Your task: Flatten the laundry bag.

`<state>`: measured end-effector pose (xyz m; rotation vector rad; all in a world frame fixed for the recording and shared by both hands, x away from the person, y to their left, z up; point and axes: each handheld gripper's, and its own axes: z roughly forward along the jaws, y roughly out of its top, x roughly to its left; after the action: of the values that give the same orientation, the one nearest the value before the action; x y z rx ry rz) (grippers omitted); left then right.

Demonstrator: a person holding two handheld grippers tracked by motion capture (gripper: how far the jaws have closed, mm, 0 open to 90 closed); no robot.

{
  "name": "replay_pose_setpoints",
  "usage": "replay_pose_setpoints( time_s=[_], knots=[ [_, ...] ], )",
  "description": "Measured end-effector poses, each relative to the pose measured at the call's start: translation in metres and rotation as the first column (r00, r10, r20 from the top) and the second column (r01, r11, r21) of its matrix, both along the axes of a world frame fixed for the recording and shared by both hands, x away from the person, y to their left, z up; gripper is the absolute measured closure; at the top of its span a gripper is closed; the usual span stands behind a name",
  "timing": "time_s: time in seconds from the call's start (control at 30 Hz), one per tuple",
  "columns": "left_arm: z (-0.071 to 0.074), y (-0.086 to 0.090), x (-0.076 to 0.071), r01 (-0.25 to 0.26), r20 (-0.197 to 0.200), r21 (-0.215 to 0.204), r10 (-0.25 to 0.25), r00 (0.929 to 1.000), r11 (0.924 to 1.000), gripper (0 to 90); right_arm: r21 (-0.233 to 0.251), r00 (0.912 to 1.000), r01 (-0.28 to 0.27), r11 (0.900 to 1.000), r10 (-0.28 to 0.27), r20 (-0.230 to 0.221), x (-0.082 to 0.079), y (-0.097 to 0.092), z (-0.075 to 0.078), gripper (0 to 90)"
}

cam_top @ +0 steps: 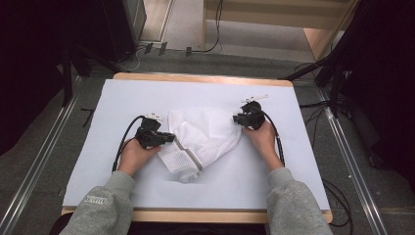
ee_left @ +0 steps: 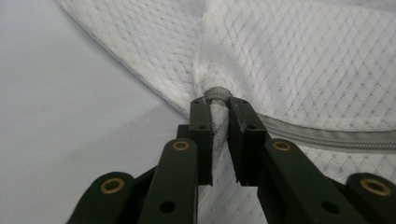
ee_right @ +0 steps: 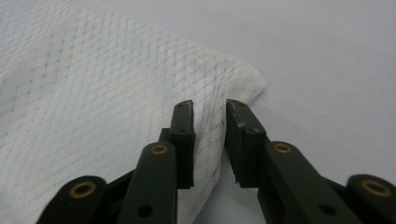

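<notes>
Mesh laundry bag (cam_top: 203,139) is what you've got in hand here: white, diamond-knit fabric with a grey zipper (cam_top: 188,154), lying crumpled in the middle of the white sheet (cam_top: 293,171) that covers the wooden table (cam_top: 205,215). In the high view it spreads from your left gripper across to your right one, with a folded flap hanging down toward you.

Your left gripper (cam_top: 169,137) sits at the bag's left edge. In the left gripper view (ee_left: 218,100) the jaws are pinched nearly together on a bunched fold of mesh right where the zipper tape ends, and you can see the fabric puckering into the tips. So that side has a proper hold.

Your right gripper (cam_top: 238,119) is at the bag's upper right corner. In the right gripper view (ee_right: 210,109) the jaws stand a little apart with the corner fold of mesh running between them. The fabric fills the gap and looks squeezed, so I'd call that a grip too, just on a thicker wad.

Both hands rest low on the sheet, grey sleeves (cam_top: 105,205) coming in from the near edge
</notes>
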<state>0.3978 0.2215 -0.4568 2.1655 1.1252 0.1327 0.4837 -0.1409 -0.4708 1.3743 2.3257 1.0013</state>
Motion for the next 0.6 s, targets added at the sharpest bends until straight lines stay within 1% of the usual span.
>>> replay_pose_setpoints(
  time_s=[0.1,0.13,0.17,0.2,0.23,0.27,0.3,0.33,0.4,0.47,0.5,0.53,0.57,0.6],
  knots=[
    [0.000,0.001,0.001,-0.004,-0.016,-0.011,0.004,0.9999,0.9999,85.0,0.007,0.9999,0.001,1.0000,0.000,-0.015,0.000,-0.002,0.001,83.7],
    [0.000,0.001,0.001,-0.007,-0.025,-0.020,0.007,0.9997,0.9998,85.5,0.010,0.9998,-0.002,0.9999,0.002,-0.020,0.000,-0.002,0.001,87.4],
    [0.001,0.003,0.002,-0.008,-0.039,-0.031,0.007,0.9992,0.9995,85.8,0.014,0.9996,-0.008,0.9999,0.009,-0.026,0.000,-0.002,0.001,88.9],
    [0.002,0.005,0.002,-0.009,-0.051,-0.043,0.007,0.9987,0.9990,86.1,0.016,0.9995,-0.009,0.9998,0.010,-0.030,0.000,-0.002,0.001,89.5],
    [0.002,0.005,0.002,-0.009,-0.051,-0.043,0.007,0.9987,0.9990,86.4,0.018,0.9995,-0.008,0.9998,0.008,-0.032,0.000,-0.002,0.001,89.6],
    [0.005,0.010,0.002,-0.021,-0.058,-0.060,0.017,0.9982,0.9980,86.6,0.018,0.9995,-0.008,0.9998,0.008,-0.031,0.000,-0.002,0.001,89.6],
    [0.005,0.010,0.002,-0.021,-0.058,-0.060,0.017,0.9982,0.9980,86.6,0.018,0.9994,-0.005,0.9998,0.006,-0.034,0.000,-0.003,0.001,89.6],
    [0.008,0.014,0.001,-0.028,-0.050,-0.063,0.025,0.9984,0.9976,86.6,0.014,0.9995,-0.005,0.9999,0.005,-0.030,0.000,-0.003,0.002,89.6],
    [0.011,0.018,0.000,-0.036,-0.051,-0.068,0.032,0.9982,0.9970,86.6,0.009,0.9997,0.006,0.9999,-0.006,-0.024,0.001,-0.006,0.003,89.6],
    [0.012,0.020,-0.001,-0.036,-0.055,-0.077,0.032,0.9980,0.9964,86.6,0.016,0.9993,0.030,0.9994,-0.029,-0.024,0.001,-0.011,0.005,89.6],
    [0.014,0.023,-0.002,-0.041,-0.060,-0.082,0.036,0.9975,0.9958,86.6,0.016,0.9993,0.030,0.9994,-0.029,-0.024,0.001,-0.011,0.005,89.6],
    [0.017,0.027,-0.005,-0.044,-0.058,-0.083,0.039,0.9975,0.9956,86.6,0.029,0.9989,0.043,0.9987,-0.042,-0.020,0.002,-0.018,0.007,89.6],
    [0.017,0.027,-0.005,-0.044,-0.058,-0.083,0.039,0.9975,0.9956,86.6,0.037,0.9984,0.055,0.9978,-0.054,-0.017,0.002,-0.023,0.009,89.6],
    [0.020,0.031,-0.008,-0.050,-0.058,-0.090,0.044,0.9973,0.9947,86.6,0.039,0.9978,0.065,0.9971,-0.065,-0.015,0.002,-0.025,0.010,89.6]
  ],
)
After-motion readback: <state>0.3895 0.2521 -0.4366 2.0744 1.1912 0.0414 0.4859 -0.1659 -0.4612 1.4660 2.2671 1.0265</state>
